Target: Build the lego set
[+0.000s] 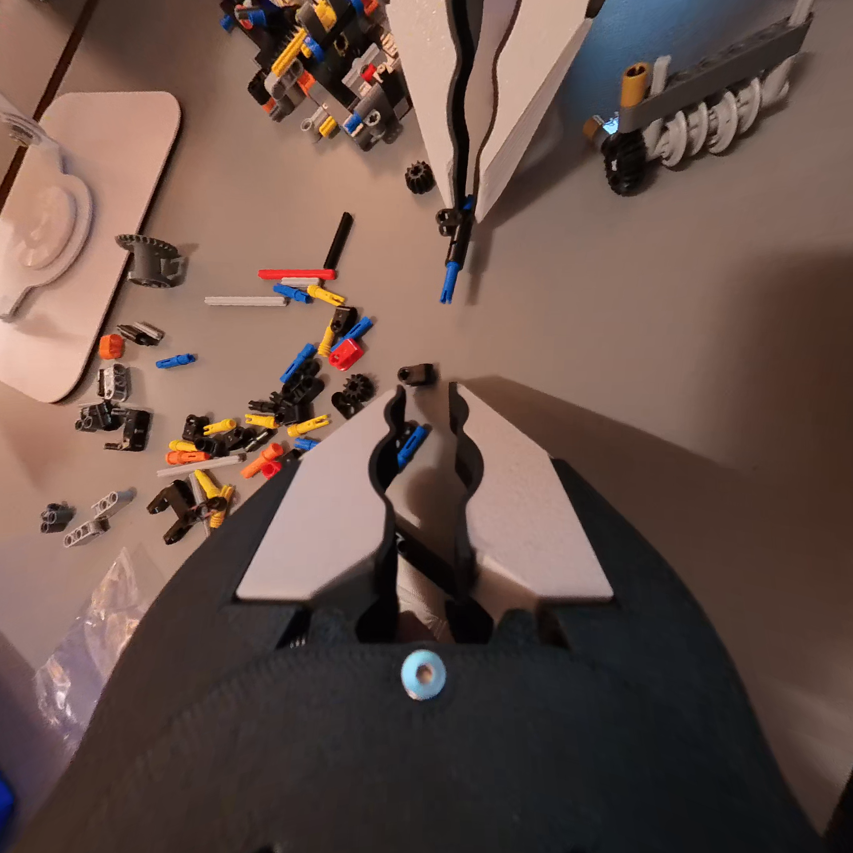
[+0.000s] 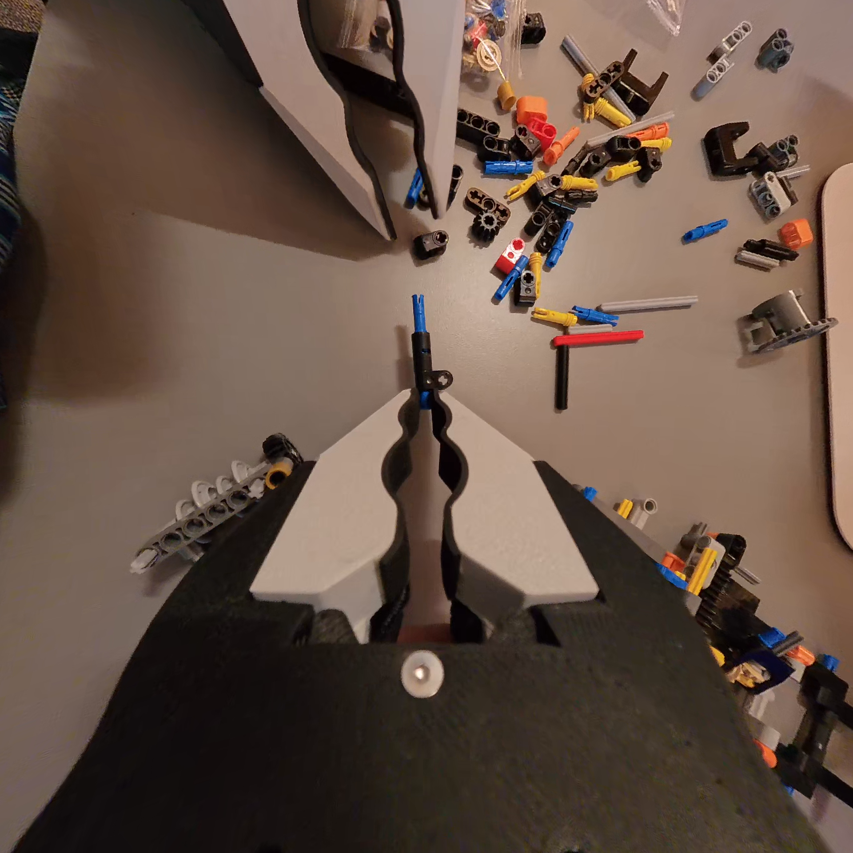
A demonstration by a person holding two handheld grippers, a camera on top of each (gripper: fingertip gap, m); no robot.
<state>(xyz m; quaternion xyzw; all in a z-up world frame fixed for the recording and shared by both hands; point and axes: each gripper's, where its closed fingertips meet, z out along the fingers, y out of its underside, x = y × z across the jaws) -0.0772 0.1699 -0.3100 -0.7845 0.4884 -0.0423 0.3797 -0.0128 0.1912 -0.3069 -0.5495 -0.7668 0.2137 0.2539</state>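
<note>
My right gripper (image 2: 427, 399) is shut on the end of a blue pin that carries a black connector (image 2: 422, 357), held out over the grey table. It also shows in the left wrist view (image 1: 464, 210), top centre, with the same pin piece (image 1: 454, 249). My left gripper (image 1: 425, 390) is open, low over the table. A small black connector (image 1: 415, 374) lies just beyond its tips. A blue pin (image 1: 411, 445) on the table shows between its fingers. The two grippers face each other. Loose pins, axles and connectors (image 1: 277, 415) lie to the left.
A partly built model (image 1: 323, 69) stands at the far side, and shows in the right wrist view (image 2: 738, 623). A grey beam with white spiral gears (image 1: 706, 115) lies at the top right. A grey board (image 1: 69, 231), a dark gear housing (image 1: 147, 258) and a plastic bag (image 1: 92, 623) are at the left. The grippers' ends are close to 8 centimeters from one another. My left tips are roughly 15 centimeters from the dark gear housing (image 1: 147, 258). It turns up in the right wrist view (image 2: 784, 314) as well.
</note>
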